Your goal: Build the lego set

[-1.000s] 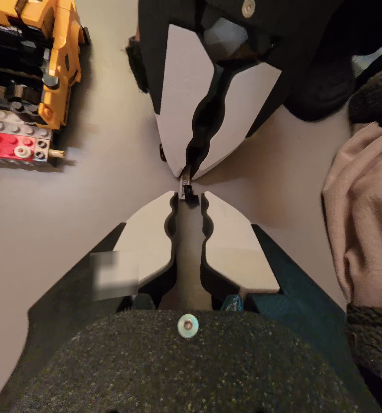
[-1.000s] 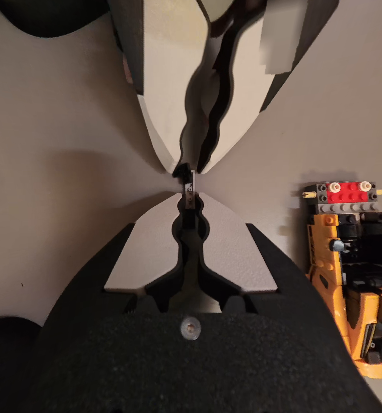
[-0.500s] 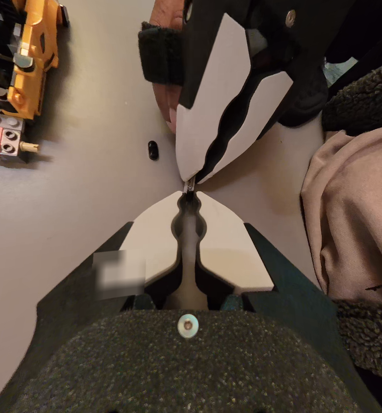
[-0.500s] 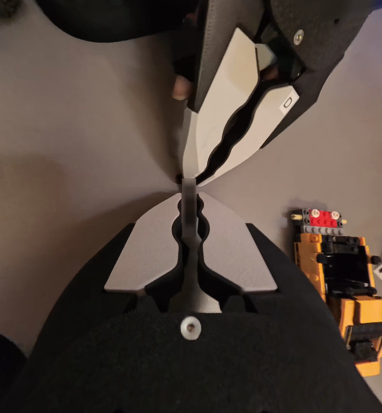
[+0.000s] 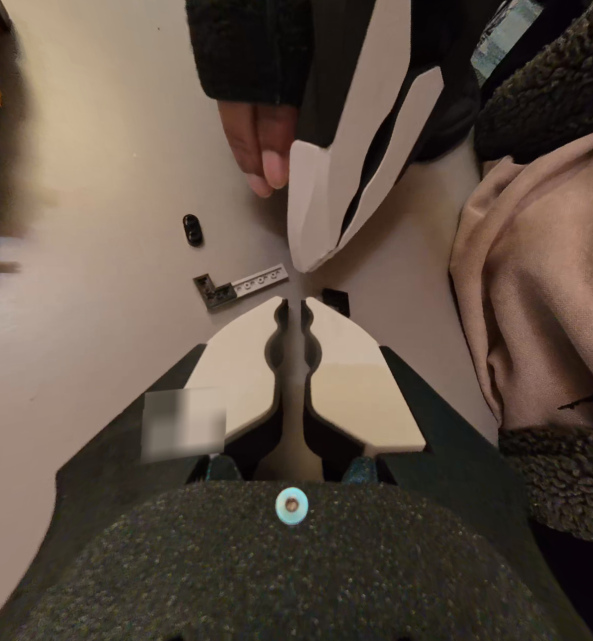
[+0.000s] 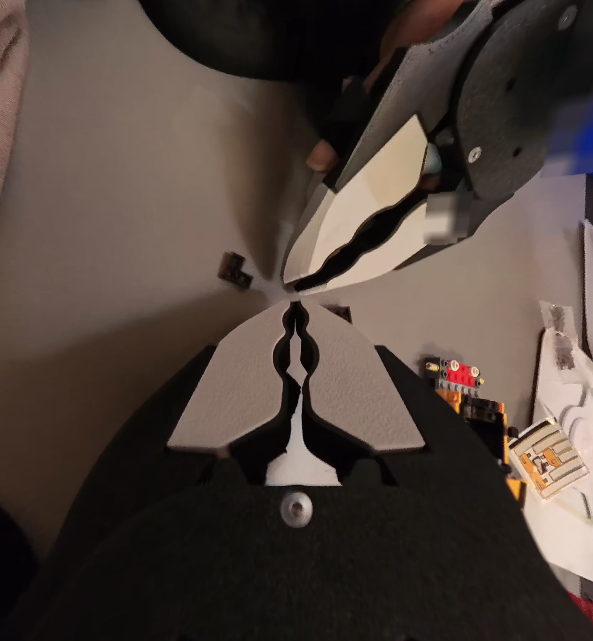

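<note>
— What are your two grippers doing?

— My left gripper (image 5: 294, 302) hangs just above the table (image 5: 97, 347) with a narrow gap between its fingers and nothing in that gap, so it is released. My right gripper (image 6: 297, 305) has its tips pressed nearly together; I see nothing between them there, and I call it clenched on nothing. The two point at each other, tips close but apart.

— Where are the pieces?

— In the left wrist view a grey strip (image 5: 260, 280) lies flat on the table, joined end to end with a dark corner piece (image 5: 214, 292) — both just left of my left fingertips. A second black corner piece (image 5: 336, 301) lies just right of those tips, partly hidden behind a finger. A small black oval piece (image 5: 192, 229) sits farther up, apart from the rest.

— And the model?

— The yellow and black car (image 6: 475, 412), with its red and grey block on top, stands well to the right in the right wrist view, beside white sheets (image 6: 565, 520) and a small sticker sheet (image 6: 548, 461).

— Anything else?

— Bare fingertips (image 5: 271, 163) beside my right gripper, and beige cloth (image 5: 538, 295) at the table's edge.
</note>
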The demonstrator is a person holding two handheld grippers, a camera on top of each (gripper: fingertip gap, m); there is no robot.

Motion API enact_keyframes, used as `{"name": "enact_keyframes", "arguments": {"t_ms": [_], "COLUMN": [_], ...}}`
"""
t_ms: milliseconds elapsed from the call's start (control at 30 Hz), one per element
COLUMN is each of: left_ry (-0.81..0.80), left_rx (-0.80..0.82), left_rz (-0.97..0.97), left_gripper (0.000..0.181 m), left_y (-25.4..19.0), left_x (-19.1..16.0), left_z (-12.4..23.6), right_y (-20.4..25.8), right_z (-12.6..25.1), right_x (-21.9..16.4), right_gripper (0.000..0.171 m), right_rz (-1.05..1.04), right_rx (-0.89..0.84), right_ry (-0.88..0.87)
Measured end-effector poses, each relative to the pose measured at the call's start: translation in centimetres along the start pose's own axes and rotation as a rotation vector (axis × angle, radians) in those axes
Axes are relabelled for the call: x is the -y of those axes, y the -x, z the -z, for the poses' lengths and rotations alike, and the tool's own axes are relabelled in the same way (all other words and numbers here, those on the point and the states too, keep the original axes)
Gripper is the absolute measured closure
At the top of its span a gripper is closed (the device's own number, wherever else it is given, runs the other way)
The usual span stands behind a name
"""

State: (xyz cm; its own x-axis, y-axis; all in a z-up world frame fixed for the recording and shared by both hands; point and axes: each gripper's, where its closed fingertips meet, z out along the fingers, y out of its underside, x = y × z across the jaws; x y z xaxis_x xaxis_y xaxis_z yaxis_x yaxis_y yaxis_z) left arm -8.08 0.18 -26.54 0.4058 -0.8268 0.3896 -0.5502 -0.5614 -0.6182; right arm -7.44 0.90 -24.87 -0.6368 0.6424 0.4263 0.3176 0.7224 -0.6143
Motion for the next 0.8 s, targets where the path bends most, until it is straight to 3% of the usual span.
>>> {"name": "enact_keyframes", "arguments": {"t_ms": [167, 467, 800], "left_ry": [-0.027, -0.030, 0.086], "left_rx": [0.043, 0.093, 0.021], "left_rz": [0.005, 0.031, -0.112], "left_gripper": [0.175, 0.166, 0.159], "left_y": [0.7, 2.0, 2.9], "left_x": [0.2, 0.5, 1.1], "left_z": [1.0, 0.6, 0.1], "right_y": [-0.3, 3.0, -2.5], "right_z": [0.7, 0.7, 1.1], "right_x": [-1.1, -0.8, -4.1], "right_gripper": [0.171, 0.161, 0.144], "right_rz": [-0.141, -0.239, -0.299], "right_rx": [0.061, 0.210, 0.113], "right_ry": [0.018, 0.062, 0.150]}}
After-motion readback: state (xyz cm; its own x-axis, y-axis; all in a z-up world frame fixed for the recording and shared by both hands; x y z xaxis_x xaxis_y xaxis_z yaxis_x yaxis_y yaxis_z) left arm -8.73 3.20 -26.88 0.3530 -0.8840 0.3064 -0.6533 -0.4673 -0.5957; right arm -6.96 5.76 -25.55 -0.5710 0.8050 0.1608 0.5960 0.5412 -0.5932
